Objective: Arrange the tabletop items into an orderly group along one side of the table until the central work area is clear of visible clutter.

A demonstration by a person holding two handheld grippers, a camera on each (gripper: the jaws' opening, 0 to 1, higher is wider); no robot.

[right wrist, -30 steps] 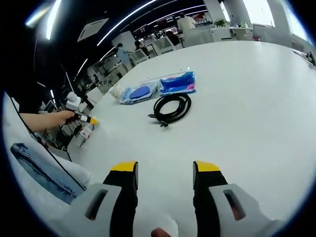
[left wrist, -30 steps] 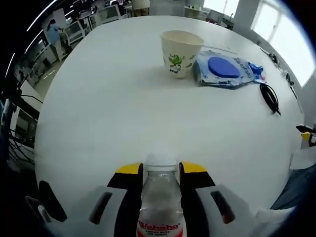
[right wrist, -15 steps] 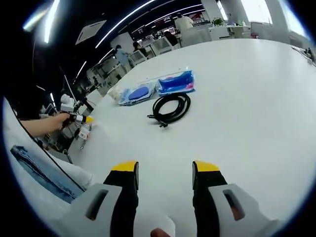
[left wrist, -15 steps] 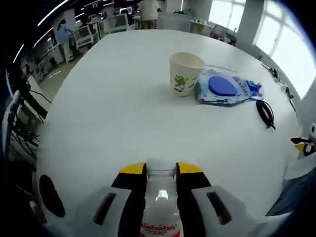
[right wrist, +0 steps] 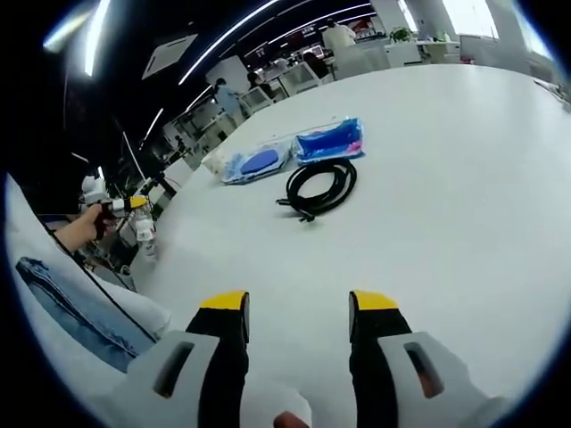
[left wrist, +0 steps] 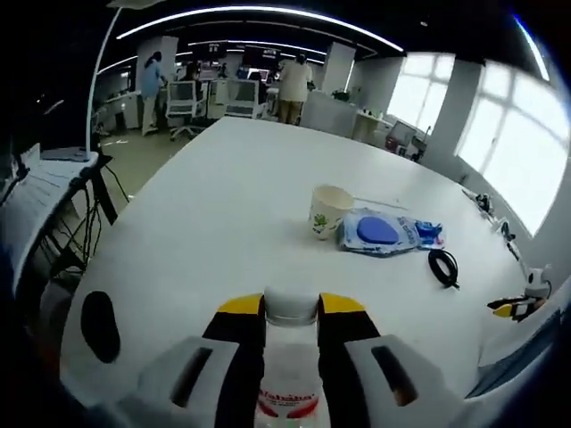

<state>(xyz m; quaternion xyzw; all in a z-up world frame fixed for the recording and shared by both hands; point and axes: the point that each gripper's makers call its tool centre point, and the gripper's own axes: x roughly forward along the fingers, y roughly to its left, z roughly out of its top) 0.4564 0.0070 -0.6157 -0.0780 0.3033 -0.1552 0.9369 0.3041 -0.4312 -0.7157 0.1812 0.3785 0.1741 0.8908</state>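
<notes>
White table (left wrist: pixel 205 232), seen from higher than a second ago: the left hand-held gripper (left wrist: pixel 291 306) has risen and drawn back, so the table items look smaller and farther. Beyond it sit a blue packet (left wrist: pixel 382 234), a paper cup (left wrist: pixel 329 210) touching the packet, and a coiled black cable (right wrist: pixel 319 188) just beside. The left jaws stay clenched on a water bottle (left wrist: pixel 290 370), lifted off the table, apparently for regrouping. The right hand-held gripper (right wrist: pixel 295 305) hangs released, holding nothing.

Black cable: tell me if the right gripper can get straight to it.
Probably yes. The right gripper is open and empty, and only bare table lies between its jaws and the cable. The blue packets sit beyond the cable, out of the way.
</notes>
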